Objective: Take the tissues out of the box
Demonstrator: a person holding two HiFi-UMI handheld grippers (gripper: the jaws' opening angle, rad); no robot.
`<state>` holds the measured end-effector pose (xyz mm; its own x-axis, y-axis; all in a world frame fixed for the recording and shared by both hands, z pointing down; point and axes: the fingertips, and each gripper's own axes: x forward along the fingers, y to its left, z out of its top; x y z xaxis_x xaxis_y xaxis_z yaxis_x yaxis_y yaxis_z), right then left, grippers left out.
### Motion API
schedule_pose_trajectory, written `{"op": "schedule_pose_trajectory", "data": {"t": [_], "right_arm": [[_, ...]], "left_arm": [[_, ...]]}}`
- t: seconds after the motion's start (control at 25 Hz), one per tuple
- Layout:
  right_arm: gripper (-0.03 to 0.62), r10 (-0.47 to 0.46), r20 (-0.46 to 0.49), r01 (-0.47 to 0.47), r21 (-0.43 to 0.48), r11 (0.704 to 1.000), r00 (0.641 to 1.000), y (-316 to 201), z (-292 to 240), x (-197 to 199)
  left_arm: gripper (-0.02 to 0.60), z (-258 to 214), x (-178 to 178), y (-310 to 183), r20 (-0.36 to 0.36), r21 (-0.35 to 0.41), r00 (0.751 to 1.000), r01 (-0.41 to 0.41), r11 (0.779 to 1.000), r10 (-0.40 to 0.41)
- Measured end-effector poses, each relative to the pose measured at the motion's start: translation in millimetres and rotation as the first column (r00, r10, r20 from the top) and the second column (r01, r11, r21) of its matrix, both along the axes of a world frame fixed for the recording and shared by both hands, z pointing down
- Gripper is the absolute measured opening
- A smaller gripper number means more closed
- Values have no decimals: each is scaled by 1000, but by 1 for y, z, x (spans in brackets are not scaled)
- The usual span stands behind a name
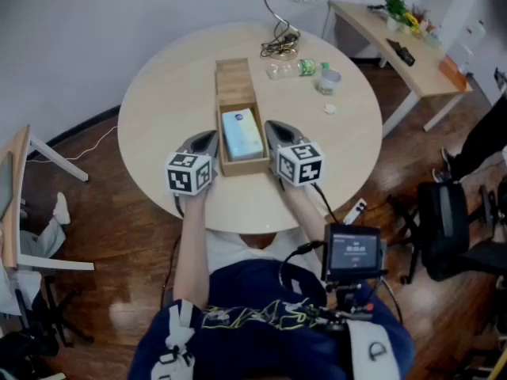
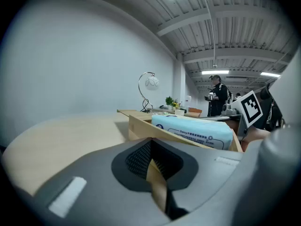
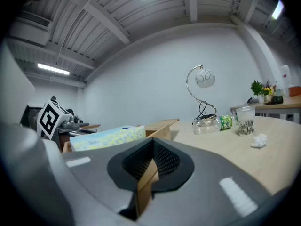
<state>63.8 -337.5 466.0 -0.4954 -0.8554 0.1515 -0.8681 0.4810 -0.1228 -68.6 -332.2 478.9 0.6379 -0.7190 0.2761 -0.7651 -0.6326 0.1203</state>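
Note:
A long wooden box [image 1: 235,167] lies on the round table [image 1: 158,101], and a light-blue tissue pack [image 1: 242,133] fills its near half. My left gripper [image 1: 207,137] rests just left of the box, my right gripper [image 1: 273,128] just right of it, and both point away from me. Each is shut with nothing between its jaws. In the left gripper view the gripper [image 2: 150,150] has the pack [image 2: 193,130] and the box wall [image 2: 141,126] to its right. In the right gripper view the gripper [image 3: 153,150] has the pack [image 3: 108,138] and the box [image 3: 162,126] to its left.
At the table's far side stand a curved lamp [image 1: 289,6], a plastic bottle [image 1: 297,68], a cup [image 1: 329,80] and a crumpled scrap of paper [image 1: 330,109]. A side desk [image 1: 396,42] and a chair [image 1: 451,228] are to the right. A person [image 2: 217,95] stands far off.

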Motion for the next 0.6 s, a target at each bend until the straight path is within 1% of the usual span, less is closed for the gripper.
{"op": "schedule_pose_trajectory", "data": {"t": [0.08,0.12,0.16,0.2,0.24,0.28,0.32,0.36,0.44,0.52,0.6], "right_arm": [[18,-9,-9,9,-2,1000,1000,-2,-5,-3],[18,-20,-5,20,19,1000,1000,1,-12,-4],[18,-41,7,41,63,997,999,7,-23,-4],[18,-80,28,76,131,989,996,18,-38,-3],[18,-143,53,130,206,970,988,32,-51,-2],[18,-222,73,195,269,943,972,47,-60,-2],[18,-299,82,261,310,914,951,61,-63,-2],[18,-366,78,322,332,887,927,74,-63,-3],[17,-461,50,419,338,843,886,98,-58,-6],[17,-517,28,478,340,810,856,117,-55,-10],[17,-548,35,504,348,791,836,130,-57,-12]], "left_arm": [[0,-1,-2,-7,-1,3,1000,8,1000,-8],[0,-4,-3,-7,-6,16,1000,10,1000,-10],[0,-8,-5,-4,-14,42,1000,11,999,-11],[0,-13,-8,2,-24,78,1000,15,997,-13],[0,-19,-13,11,-35,115,999,23,993,-19],[0,-24,-18,21,-48,150,999,29,988,-22],[0,-30,-23,32,-65,186,998,24,982,-12],[0,-37,-24,44,-84,225,996,3,974,17],[0,-46,-18,69,-111,282,988,-75,956,110],[0,-46,-8,86,-116,282,977,-141,949,180],[0,-39,-5,96,-99,252,974,-172,953,202]]}}
